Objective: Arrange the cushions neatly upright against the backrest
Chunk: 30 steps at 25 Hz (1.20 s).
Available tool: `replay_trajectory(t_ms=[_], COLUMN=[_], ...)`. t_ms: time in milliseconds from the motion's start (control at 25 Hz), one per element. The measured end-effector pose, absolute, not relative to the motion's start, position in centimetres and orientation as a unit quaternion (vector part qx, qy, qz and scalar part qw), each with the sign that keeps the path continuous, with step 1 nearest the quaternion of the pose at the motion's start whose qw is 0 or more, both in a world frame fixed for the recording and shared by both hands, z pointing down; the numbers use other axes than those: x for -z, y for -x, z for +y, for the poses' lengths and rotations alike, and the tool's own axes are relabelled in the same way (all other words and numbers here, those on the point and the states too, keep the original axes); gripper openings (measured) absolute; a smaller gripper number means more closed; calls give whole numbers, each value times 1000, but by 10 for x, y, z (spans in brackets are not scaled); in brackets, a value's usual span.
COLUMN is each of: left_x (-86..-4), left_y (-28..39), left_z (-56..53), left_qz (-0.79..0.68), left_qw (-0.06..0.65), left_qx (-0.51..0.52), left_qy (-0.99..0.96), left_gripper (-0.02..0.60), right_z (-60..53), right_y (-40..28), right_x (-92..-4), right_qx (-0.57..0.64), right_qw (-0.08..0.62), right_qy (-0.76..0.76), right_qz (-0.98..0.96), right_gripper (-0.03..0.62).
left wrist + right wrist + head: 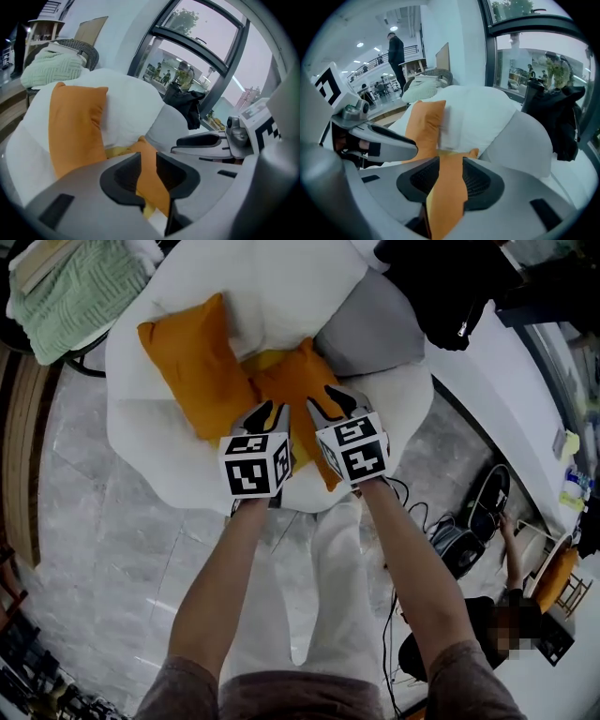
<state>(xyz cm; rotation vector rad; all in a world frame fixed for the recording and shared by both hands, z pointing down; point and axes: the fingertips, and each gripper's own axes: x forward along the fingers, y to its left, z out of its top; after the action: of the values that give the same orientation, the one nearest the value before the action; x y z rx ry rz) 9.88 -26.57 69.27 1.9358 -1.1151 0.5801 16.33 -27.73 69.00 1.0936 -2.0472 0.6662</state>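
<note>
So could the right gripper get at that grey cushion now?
Probably yes: the right gripper, jaws opening around the near orange cushion, has nothing between it and the grey cushion just beyond.

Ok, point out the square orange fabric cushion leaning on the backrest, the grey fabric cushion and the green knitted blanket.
orange cushion (187, 362), head view, middle of its face.
grey cushion (370, 324), head view, middle of its top.
green blanket (80, 301), head view, middle of its folds.

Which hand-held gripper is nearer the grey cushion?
Right. The right hand-held gripper sits just below the plain grey cushion; the left hand-held gripper is farther left. Both are opening around the middle orange cushion.
</note>
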Motion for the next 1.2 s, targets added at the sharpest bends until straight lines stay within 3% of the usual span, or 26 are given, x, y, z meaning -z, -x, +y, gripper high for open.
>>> replay_trajectory(t_ms=[440,920,1080,1200], left_x=[-769,-815,-815,-815], left_y=[-132,-147,-153,-157], left_z=[-260,-258,-261,-260], left_qz=[-466,-474,-455,-454], left_qw=[443,473,474,472], left_qx=[-231,-229,-241,-250], left_qy=[-731,-707,-714,-714], left_gripper=[132,142,116,62], right_z=[-280,-272,-273,-272], right_y=[-195,-205,-210,-211], right_x=[-761,-804,-805,-806], right_qx=[-275,-332,-339,-333], right_qw=[397,392,379,383], right_qy=[-355,-338,-348,-349], right_qz=[-800,-789,-787,-788], right_gripper=[161,160,146,110])
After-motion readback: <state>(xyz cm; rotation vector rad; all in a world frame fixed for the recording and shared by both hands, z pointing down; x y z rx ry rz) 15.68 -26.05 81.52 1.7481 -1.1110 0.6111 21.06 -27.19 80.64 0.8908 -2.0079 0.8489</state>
